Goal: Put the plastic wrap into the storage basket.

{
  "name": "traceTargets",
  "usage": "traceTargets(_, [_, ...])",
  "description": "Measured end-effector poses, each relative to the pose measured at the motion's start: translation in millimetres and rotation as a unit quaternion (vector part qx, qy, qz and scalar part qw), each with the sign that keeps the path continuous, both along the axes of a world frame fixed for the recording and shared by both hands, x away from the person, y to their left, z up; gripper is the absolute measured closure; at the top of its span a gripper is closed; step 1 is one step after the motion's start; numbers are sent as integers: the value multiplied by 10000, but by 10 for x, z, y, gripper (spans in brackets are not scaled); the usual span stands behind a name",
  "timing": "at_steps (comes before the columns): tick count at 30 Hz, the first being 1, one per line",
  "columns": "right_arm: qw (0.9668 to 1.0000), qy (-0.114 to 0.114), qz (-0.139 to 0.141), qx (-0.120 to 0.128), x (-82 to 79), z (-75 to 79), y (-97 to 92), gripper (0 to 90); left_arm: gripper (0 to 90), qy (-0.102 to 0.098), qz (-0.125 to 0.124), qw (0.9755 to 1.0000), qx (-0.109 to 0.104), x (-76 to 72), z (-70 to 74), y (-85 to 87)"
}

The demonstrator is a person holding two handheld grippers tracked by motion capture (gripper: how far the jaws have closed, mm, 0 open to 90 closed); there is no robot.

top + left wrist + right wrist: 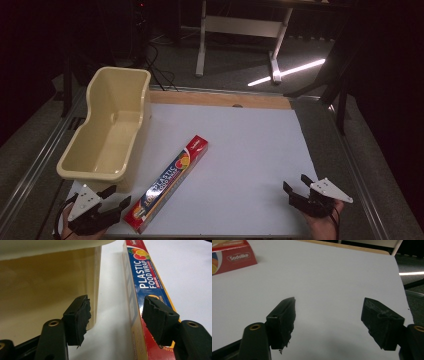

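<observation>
— So where's the plastic food wrap box [167, 184]?
— Lying flat on the white table [250, 150], beside the cream tub [107, 131].
— And the grippers?
— Left gripper [114, 198] gapes wide near the box's end, gripping nothing; right gripper [295, 184] likewise, well apart.

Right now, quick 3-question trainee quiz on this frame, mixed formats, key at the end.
1. True or false: the plastic wrap box lies inside the cream tub.
2. Which hand-held gripper is nearer the box? A) left hand-held gripper B) right hand-held gripper
3. Fill in: both hand-held grippers have their jaws ____.

Key:
1. False; it lies flat on the white table, beside the tub.
2. A
3. open, holding nothing
</observation>
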State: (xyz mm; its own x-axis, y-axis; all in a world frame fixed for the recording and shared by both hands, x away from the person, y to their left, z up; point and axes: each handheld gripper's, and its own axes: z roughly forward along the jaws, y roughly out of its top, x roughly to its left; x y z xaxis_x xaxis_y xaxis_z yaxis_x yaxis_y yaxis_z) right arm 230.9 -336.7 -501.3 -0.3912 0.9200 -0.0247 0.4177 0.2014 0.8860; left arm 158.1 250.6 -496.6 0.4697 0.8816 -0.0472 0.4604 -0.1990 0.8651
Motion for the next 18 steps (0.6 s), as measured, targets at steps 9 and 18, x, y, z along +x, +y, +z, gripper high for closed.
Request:
traceTargets(9, [10000,-23,-43,16,30,0,7,290,461,74,-75,9999,-47,10,-25,38])
traceTargets(18, [10000,-11,0,28,41,0,27,289,900,605,-432,9959,520,77,-142,-78])
